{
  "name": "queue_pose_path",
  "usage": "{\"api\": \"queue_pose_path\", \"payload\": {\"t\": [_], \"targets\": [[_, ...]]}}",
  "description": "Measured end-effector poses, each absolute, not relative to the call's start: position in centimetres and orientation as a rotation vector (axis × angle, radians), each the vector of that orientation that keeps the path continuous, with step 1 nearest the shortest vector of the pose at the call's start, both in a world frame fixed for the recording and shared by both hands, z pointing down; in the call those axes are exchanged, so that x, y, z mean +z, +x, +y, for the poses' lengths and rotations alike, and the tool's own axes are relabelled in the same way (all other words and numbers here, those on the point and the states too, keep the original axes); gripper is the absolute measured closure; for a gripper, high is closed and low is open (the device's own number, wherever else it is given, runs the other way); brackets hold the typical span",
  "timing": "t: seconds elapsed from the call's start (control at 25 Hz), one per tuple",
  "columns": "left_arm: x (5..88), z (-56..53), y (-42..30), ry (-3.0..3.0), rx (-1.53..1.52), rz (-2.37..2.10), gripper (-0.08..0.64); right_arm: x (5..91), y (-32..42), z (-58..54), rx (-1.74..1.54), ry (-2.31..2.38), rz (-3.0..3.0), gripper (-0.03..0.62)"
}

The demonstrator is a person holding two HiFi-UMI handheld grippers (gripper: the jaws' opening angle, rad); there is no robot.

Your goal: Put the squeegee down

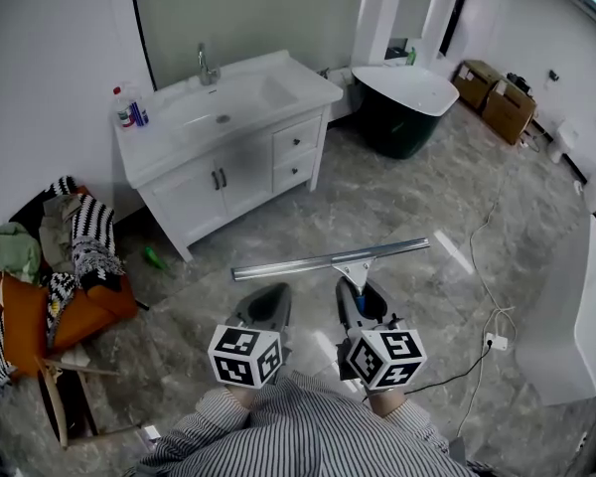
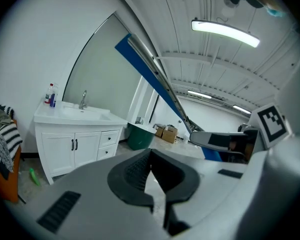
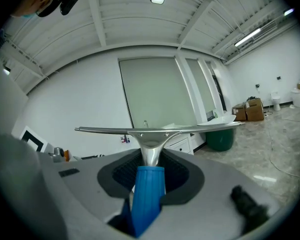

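Observation:
The squeegee point(image 1: 328, 259) has a long metal blade and a blue handle point(image 1: 360, 292). My right gripper point(image 1: 362, 304) is shut on that handle and holds the blade level above the marble floor, in front of me. In the right gripper view the blue handle point(image 3: 149, 189) sits between the pads and the blade point(image 3: 155, 130) spans the picture crosswise. My left gripper point(image 1: 268, 308) hangs beside it on the left, shut with nothing in it. In the left gripper view its jaws point(image 2: 150, 155) meet at the tips, and the squeegee point(image 2: 155, 76) and the right gripper point(image 2: 220, 140) show at the right.
A white vanity with a sink point(image 1: 228, 127) stands at the back left with bottles point(image 1: 129, 107) on its corner. A dark green tub point(image 1: 407, 107) and cardboard boxes point(image 1: 492, 92) are behind. An orange chair piled with clothes point(image 1: 50, 266) is left. A cable and socket point(image 1: 495, 341) lie at right.

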State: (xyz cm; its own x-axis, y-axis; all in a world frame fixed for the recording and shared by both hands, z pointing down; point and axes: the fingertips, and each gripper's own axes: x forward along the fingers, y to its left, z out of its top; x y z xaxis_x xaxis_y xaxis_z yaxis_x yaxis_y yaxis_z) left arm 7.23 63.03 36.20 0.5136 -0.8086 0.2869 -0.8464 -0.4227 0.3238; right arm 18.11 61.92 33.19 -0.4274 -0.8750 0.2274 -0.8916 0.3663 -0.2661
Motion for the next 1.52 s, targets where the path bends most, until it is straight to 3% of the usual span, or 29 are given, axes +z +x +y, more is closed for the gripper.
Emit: {"api": "queue_pose_path", "payload": {"t": [0.84,1.52], "targets": [[38.8,60.7,9.7,2.302,0.162,-1.341,0.548,36.2,19.1,59.1,0.593,1.622,-2.540,0.482],[37.6,42.2,2.7,2.346,0.180,-1.320,0.546,35.4,13.5,42.2,0.561,1.699,-2.512,0.482]]}}
